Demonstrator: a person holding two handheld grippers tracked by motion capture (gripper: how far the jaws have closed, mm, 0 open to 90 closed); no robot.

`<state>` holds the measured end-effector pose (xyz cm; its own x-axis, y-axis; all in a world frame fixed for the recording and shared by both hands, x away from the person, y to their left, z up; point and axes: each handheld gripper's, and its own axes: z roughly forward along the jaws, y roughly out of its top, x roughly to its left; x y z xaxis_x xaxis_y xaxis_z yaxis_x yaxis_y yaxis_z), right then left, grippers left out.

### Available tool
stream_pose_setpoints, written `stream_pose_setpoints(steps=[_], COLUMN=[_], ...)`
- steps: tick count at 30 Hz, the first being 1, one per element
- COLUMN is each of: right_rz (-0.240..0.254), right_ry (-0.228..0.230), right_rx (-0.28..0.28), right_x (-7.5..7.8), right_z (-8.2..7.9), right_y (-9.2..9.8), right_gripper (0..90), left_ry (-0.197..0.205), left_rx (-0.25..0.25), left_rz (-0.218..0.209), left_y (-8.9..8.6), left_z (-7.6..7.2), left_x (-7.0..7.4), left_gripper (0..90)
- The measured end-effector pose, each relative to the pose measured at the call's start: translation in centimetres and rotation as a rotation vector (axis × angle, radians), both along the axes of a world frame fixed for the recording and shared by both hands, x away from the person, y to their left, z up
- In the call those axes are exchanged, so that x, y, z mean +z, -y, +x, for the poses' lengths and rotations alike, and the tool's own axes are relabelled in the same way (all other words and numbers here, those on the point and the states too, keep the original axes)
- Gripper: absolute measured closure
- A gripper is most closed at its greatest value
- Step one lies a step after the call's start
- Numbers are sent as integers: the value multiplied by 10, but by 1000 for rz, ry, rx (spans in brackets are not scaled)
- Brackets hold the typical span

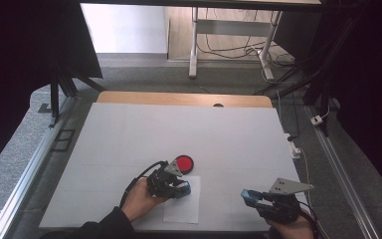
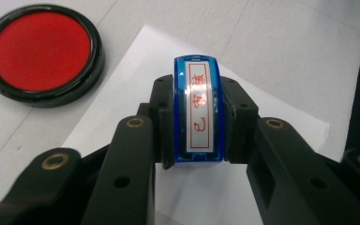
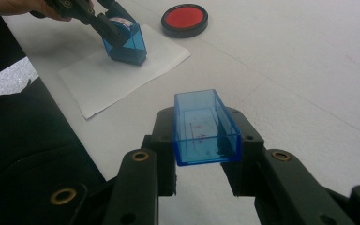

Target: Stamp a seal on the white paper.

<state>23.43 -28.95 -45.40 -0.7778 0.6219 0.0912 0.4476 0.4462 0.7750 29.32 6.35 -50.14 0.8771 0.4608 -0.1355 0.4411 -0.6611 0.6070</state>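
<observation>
A blue stamp [image 2: 198, 112] with a label of red characters on its top sits clamped between the jaws of my left gripper [image 1: 180, 189], which is shut on it. In the right gripper view the stamp [image 3: 126, 44] stands with its base down on a white sheet of paper [image 3: 122, 77]. A round red ink pad [image 1: 184, 163] in a black case lies just beyond the sheet [image 1: 181, 209]. My right gripper [image 1: 251, 197] hovers at the near right, shut on a clear blue box-shaped cap [image 3: 206, 129] whose open side faces up.
A white board [image 1: 179, 129] covers the table, with a wooden edge [image 1: 179, 98] at the far side. The person's dark sleeve [image 3: 33, 140] lies along the near edge. Metal rails, cables and another table's legs [image 1: 194, 45] stand on the floor beyond.
</observation>
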Motion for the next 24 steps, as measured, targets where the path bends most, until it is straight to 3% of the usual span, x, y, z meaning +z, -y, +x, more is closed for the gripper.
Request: stream_pose_setpoints(steps=[8,12,15,24], right_rz=[-5,-9,-7,-9], right_ry=[0,1,-1,-2], right_rx=[1,1,0,-1], right_x=[0,0,0,0], right_z=[0,0,0,0], right_y=[0,-1,-1,-1], right_gripper=[686,685,686,685], left_ry=[36,21,32,72], left_rx=[5,21,25,9], left_rz=[37,15,10,85], left_y=[4,3,3,11], left_z=[-6,-6,-7,-12], left_x=[0,-2,-3,1], left_gripper=[704,705,705,706])
